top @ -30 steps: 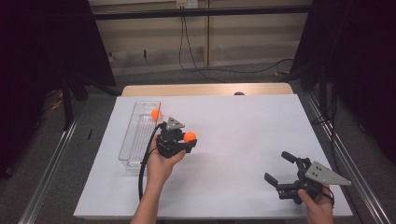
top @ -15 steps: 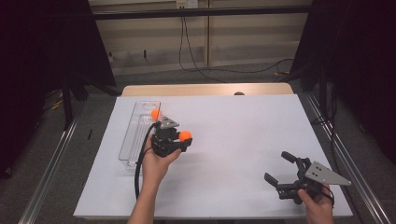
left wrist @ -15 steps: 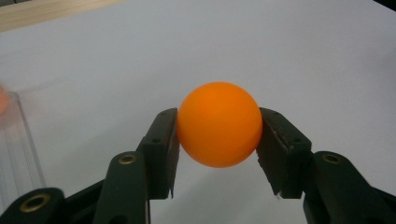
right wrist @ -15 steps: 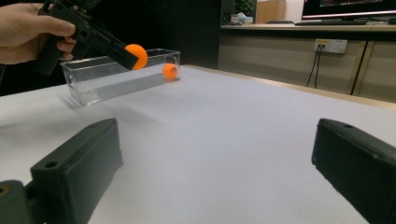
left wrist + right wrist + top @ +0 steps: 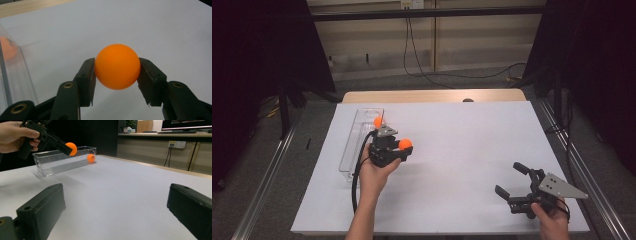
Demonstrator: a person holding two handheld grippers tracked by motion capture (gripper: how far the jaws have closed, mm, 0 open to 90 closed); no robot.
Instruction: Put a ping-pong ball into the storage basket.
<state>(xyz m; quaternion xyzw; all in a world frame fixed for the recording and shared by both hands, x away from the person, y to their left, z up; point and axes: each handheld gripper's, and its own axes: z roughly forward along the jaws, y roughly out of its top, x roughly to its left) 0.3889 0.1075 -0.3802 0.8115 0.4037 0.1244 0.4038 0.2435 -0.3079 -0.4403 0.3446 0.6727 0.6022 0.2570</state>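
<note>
My left gripper (image 5: 404,145) is shut on an orange ball (image 5: 406,144) and holds it above the white table, just right of a clear plastic box (image 5: 354,145). In the left gripper view both pads (image 5: 88,75) press the ball (image 5: 117,66) from its sides. A second orange ball (image 5: 378,121) lies at the far end of the box. My right gripper (image 5: 512,181) stands open near the table's front right, with nothing between its jaws. From the right gripper view (image 5: 115,207) I see the held ball (image 5: 70,148) in front of the box (image 5: 50,166), with the other ball (image 5: 91,158) inside it.
The white table sheet (image 5: 462,135) covers most of the table, with a wooden strip (image 5: 432,95) at the far edge. Metal rails (image 5: 267,180) run along both sides. Cables (image 5: 422,70) lie on the floor beyond.
My left gripper has shifted slightly left toward the clear box, the ball still in its jaws. The right gripper has stayed put.
</note>
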